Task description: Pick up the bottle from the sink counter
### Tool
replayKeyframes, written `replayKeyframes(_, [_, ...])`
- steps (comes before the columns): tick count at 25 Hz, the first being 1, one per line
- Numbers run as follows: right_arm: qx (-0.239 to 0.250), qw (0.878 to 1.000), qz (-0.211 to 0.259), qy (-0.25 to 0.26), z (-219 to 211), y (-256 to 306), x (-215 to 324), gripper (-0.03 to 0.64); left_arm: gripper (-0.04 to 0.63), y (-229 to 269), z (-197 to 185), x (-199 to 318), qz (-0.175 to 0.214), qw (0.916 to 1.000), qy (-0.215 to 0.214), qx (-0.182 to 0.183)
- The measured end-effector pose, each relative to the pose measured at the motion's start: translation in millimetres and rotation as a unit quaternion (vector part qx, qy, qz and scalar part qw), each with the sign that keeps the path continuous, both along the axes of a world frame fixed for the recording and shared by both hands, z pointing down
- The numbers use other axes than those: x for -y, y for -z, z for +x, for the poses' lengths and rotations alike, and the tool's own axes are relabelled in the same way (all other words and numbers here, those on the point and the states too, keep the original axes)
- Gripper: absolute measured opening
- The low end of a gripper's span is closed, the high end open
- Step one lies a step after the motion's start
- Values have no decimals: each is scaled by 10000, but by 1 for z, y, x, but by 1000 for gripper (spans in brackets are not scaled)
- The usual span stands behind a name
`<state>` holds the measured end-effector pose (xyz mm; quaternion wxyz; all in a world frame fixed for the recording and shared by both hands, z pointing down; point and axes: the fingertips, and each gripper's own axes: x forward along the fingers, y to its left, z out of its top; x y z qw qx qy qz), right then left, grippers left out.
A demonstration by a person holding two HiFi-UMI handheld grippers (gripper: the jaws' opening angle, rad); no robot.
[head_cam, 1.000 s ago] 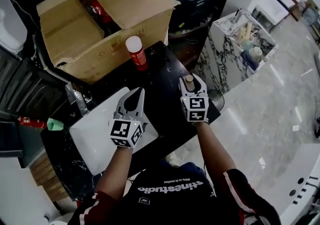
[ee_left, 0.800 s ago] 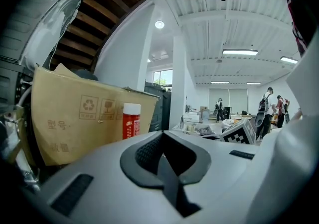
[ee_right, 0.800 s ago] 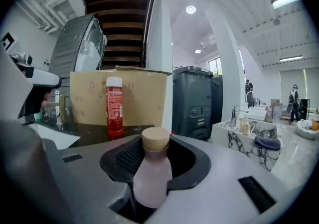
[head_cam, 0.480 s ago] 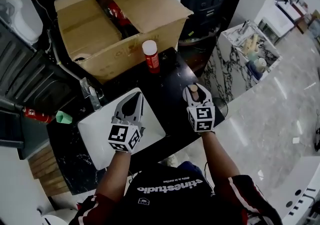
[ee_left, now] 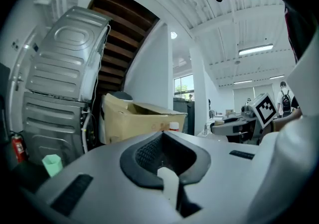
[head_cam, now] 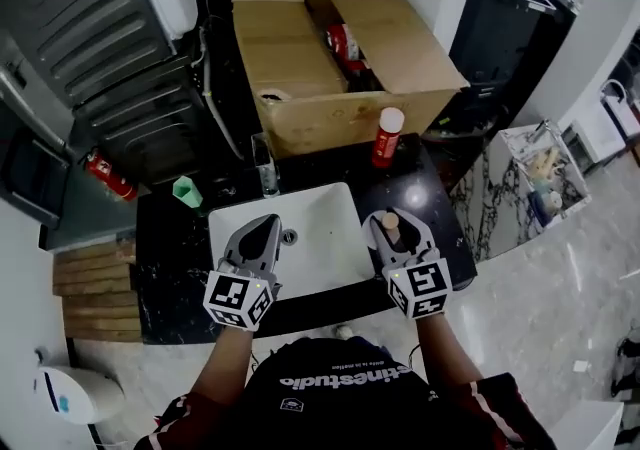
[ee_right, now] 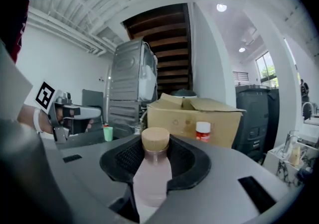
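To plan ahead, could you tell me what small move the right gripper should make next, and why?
Probably raise the right gripper straight up. Its jaws are closed on the cork-capped bottle, which stands upright over the black counter beside the sink, so a small vertical lift should clear it.

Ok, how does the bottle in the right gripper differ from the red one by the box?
The pale bottle is pinkish with a cork-coloured cap and is clamped in the right gripper. The red bottle has a white cap and stands free on the black counter against the cardboard box. Both are upright, caps on.
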<state>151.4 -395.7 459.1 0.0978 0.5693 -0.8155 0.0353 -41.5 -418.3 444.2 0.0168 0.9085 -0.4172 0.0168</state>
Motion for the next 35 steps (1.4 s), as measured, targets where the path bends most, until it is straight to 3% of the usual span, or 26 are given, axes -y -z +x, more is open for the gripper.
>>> replayKeyframes(6, [117,9971,184,725,-90,37,-24,163,13,10,-106,-32,-43,9971,735,-184])
replayKeyframes(12, [75,9950,258,967,-136,43,-28,163,12,21,-160,-50,113,9932,1135,-233])
replayKeyframes(20, [51,9949,350,940,-147,46,-35,163,13,22,-173,-56,150,9931,1129,-271])
replayKeyframes(35, [-64,9965,295,774,-134,43,-41,163,12,19,-155,-55,212,9954,911,-209])
